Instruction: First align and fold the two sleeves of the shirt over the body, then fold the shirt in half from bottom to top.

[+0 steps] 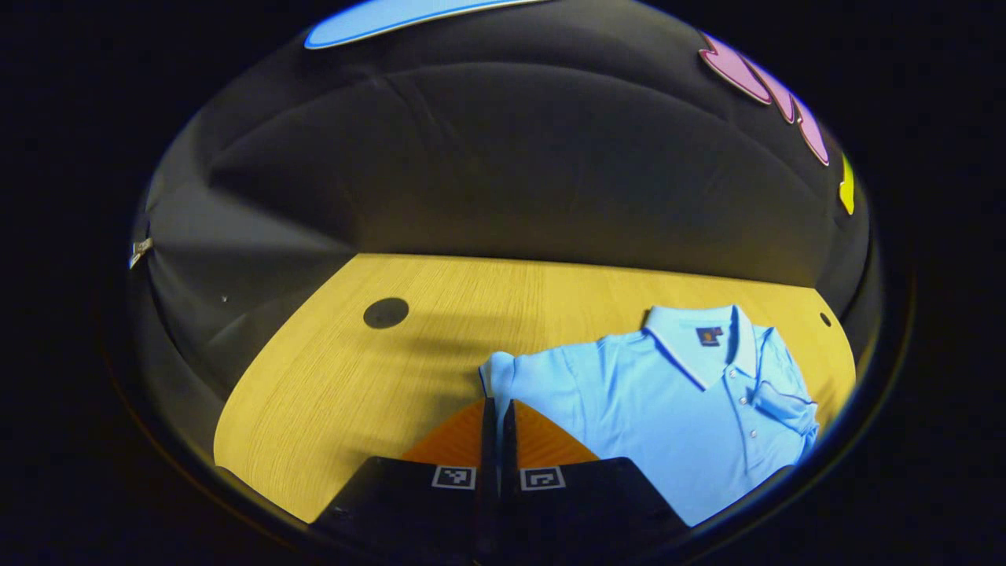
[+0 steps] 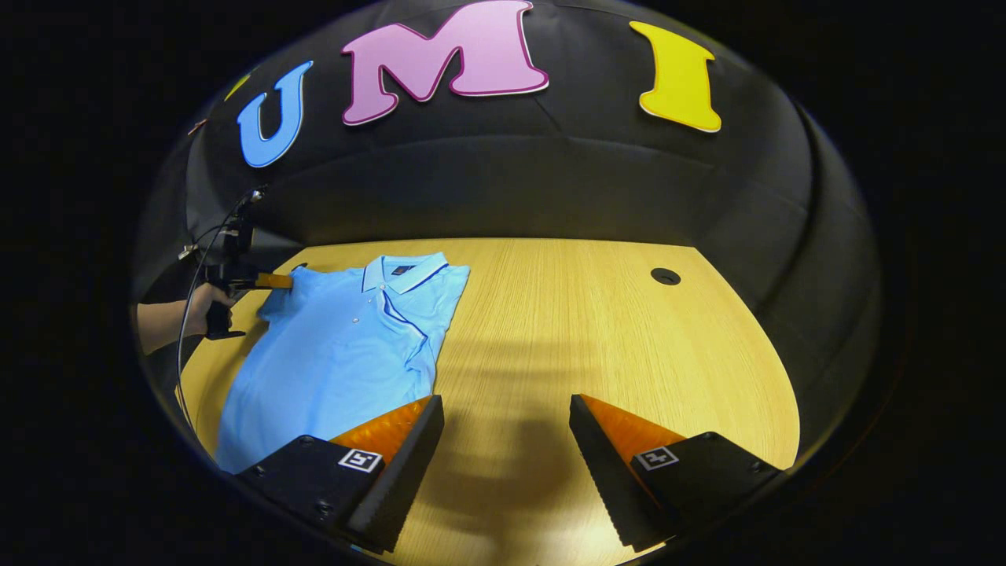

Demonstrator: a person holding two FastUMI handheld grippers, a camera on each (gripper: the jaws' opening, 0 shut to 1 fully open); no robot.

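A light blue polo shirt [image 1: 668, 393] lies face up on the wooden table [image 1: 338, 377], collar toward the far wall. In the left gripper view my left gripper [image 1: 497, 405] is shut, its tips pinching the hem of the near sleeve [image 1: 503, 373]. The other sleeve [image 1: 786, 401] lies folded over the body. In the right gripper view the shirt [image 2: 338, 346] is at the left, and a hand holds the left gripper [image 2: 271, 281] against the sleeve there. My right gripper [image 2: 507, 402] hangs open over bare table, just right of the shirt's folded edge.
The table [image 2: 589, 314] has a round dark cable hole [image 2: 665, 276] at the far right and another hole [image 1: 385, 312] in the left gripper view. Black cloth walls close in behind and beside the table. A cable [image 2: 192, 259] trails from the left gripper.
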